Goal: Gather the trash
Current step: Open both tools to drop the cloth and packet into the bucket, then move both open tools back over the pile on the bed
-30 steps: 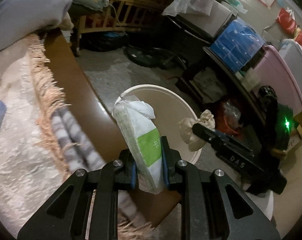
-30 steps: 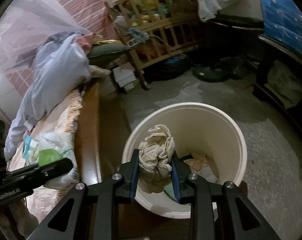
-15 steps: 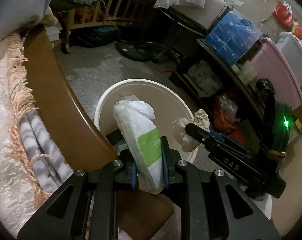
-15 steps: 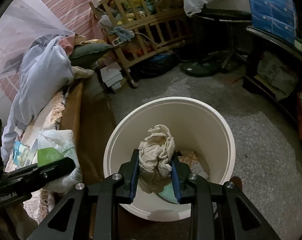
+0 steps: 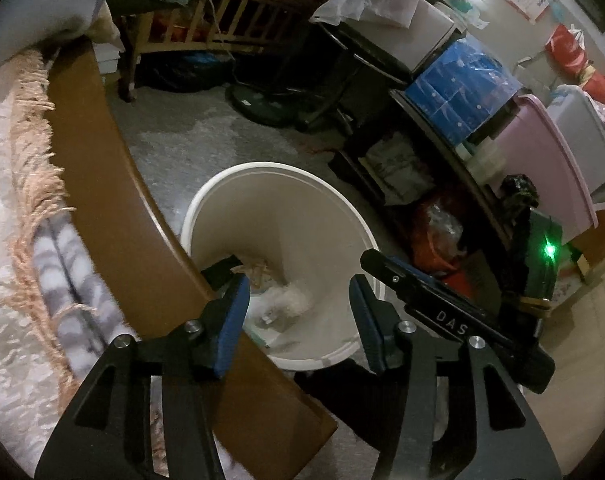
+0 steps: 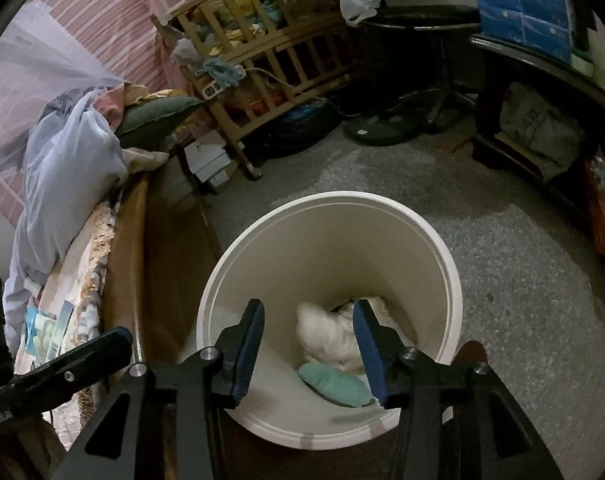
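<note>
A white round trash bin (image 5: 286, 192) stands on the grey floor beside the bed; it also shows in the right wrist view (image 6: 442, 248). My left gripper (image 5: 298, 296) is open and empty above the bin's near rim. My right gripper (image 6: 308, 324) is open and empty right over the bin. Inside lie a crumpled white tissue (image 6: 326, 332), a white-green packet (image 6: 334, 384) and other scraps (image 5: 286, 300). The right gripper's body (image 5: 454, 312) shows at the right of the left wrist view.
The brown wooden bed frame (image 5: 102, 160) runs along the bin's left side, with a fringed blanket (image 5: 30, 168) on it. A blue-white pack (image 6: 46, 332) lies on the bed. A wooden crib (image 6: 270, 52), a fan base (image 6: 382, 128) and dark shelves (image 5: 442, 140) ring the floor.
Both grippers have opened. The white-green packet has dropped from the left one and the crumpled tissue from the right one into the bin.
</note>
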The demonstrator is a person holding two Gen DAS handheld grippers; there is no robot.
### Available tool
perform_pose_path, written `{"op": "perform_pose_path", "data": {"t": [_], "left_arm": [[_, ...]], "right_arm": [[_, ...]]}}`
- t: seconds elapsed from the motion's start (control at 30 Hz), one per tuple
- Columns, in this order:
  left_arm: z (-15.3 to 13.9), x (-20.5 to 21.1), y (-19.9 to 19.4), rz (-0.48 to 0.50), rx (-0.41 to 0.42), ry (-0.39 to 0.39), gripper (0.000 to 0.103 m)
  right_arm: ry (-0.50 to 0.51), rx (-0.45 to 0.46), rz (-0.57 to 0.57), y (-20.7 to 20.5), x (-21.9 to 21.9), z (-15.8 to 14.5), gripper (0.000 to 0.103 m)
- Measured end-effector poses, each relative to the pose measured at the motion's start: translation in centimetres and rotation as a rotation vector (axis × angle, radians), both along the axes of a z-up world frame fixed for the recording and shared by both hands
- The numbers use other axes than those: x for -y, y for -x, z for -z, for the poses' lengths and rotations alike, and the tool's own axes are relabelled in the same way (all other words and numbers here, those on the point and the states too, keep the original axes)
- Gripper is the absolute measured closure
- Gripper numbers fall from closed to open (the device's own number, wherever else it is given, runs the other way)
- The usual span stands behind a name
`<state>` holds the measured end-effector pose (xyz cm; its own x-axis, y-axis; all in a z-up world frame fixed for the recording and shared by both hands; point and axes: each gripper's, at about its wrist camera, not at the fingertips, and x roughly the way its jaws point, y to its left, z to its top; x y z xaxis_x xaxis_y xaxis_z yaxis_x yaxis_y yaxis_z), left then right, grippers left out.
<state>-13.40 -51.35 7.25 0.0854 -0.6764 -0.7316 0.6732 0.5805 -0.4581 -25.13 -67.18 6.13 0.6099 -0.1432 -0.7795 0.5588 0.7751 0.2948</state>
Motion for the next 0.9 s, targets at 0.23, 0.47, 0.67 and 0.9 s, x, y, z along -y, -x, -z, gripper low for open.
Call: {"op": "perform_pose_path", "data": {"t": [0.23, 0.47, 0.67, 0.9], "left_arm": [[-1.4, -2.9, 0.5, -0.072, 0.060, -0.033, 0.053], [-2.6, -6.9, 0.7, -0.149, 0.116, -0.078, 0.053], [-3.7, -11.4, 0.7, -0.219, 0.169, -0.102, 0.053], [-4.6, -17.2, -0.1, -0.324, 0.193, -0.127, 0.053]], "right_arm": [[-0.002, -0.003, -0.032, -0.5, -0.9, 0.1, 0.059], [0.030, 0.015, -0.099, -1.6, -3.5, -0.6, 0.059], [0.051, 0.024, -0.163, -3.1, -6.8, -2.0, 0.057], [0.046, 0.048, -0.253, -5.5, -11.9, -3.3, 0.044]]}}
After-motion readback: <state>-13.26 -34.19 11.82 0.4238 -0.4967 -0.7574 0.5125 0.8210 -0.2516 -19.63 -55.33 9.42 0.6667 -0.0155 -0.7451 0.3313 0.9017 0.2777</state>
